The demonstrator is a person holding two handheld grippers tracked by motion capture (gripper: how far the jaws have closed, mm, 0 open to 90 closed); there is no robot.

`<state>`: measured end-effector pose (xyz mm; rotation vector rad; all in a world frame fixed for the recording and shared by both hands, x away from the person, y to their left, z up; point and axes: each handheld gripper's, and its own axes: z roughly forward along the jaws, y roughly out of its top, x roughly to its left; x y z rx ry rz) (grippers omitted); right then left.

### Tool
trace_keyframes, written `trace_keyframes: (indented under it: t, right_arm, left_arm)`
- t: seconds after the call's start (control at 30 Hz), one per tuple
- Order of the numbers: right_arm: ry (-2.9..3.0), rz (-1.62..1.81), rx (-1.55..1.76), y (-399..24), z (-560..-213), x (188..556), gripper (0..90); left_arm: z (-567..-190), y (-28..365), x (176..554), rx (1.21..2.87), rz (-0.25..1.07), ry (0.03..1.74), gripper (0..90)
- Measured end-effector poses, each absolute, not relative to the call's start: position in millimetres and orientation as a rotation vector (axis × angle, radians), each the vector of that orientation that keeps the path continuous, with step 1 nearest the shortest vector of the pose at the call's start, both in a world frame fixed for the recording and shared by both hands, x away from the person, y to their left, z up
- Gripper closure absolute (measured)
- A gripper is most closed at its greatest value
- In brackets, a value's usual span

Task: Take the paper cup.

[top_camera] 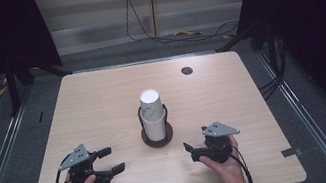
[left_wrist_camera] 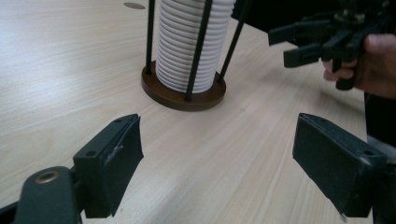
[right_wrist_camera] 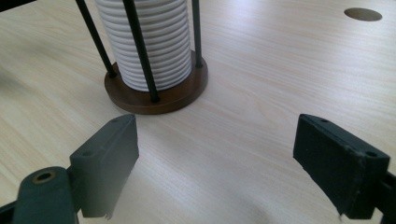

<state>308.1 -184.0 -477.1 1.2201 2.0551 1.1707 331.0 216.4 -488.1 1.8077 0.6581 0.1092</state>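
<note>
A tall stack of white paper cups [top_camera: 152, 113] stands upside down in a holder with black rods and a round brown base [top_camera: 157, 139] at the table's middle. The ribbed cup stack [left_wrist_camera: 191, 42] and base [left_wrist_camera: 183, 95] lie ahead of my left gripper [left_wrist_camera: 217, 158], whose jaws stand wide apart with nothing between them. In the high view the left gripper [top_camera: 111, 160] rests near the front left, the right gripper [top_camera: 190, 150] near the front right, both aimed inward at the holder. My right gripper [right_wrist_camera: 215, 158] is open and empty, with the cup stack [right_wrist_camera: 149, 42] ahead of it.
The light wooden table [top_camera: 102, 102] has a round cable hole [top_camera: 187, 70] at the back right. Past its far edge lie cables on the floor [top_camera: 181, 35]. The other hand's gripper [left_wrist_camera: 322, 42] appears at the upper right of the left gripper view.
</note>
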Motion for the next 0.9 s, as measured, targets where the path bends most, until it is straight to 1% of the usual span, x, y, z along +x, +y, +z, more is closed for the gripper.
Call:
trace_keyframes:
  t: [0.1,0.33,0.47,0.67,0.9]
  right_arm:
    - [2.046,1.165,1.206,-183,-477,308,14.0]
    - [2.040,1.238,1.198,-183,-474,307,18.2]
    - [2.045,1.204,1.160,-181,-471,309,17.0]
    - [2.098,1.237,1.146,-172,-469,307,15.2]
    - [2.103,1.317,1.128,-170,-453,310,15.7]
  left_arm:
    - [-488,214,330,1.808,0.111,0.656,15.8]
    - [-491,212,332,1.835,0.116,0.665,15.8]
    - [-490,212,329,1.824,0.094,0.677,15.9]
    - [-489,209,325,1.842,0.108,0.655,16.2]
    - [-490,213,323,1.856,0.127,0.655,16.1]
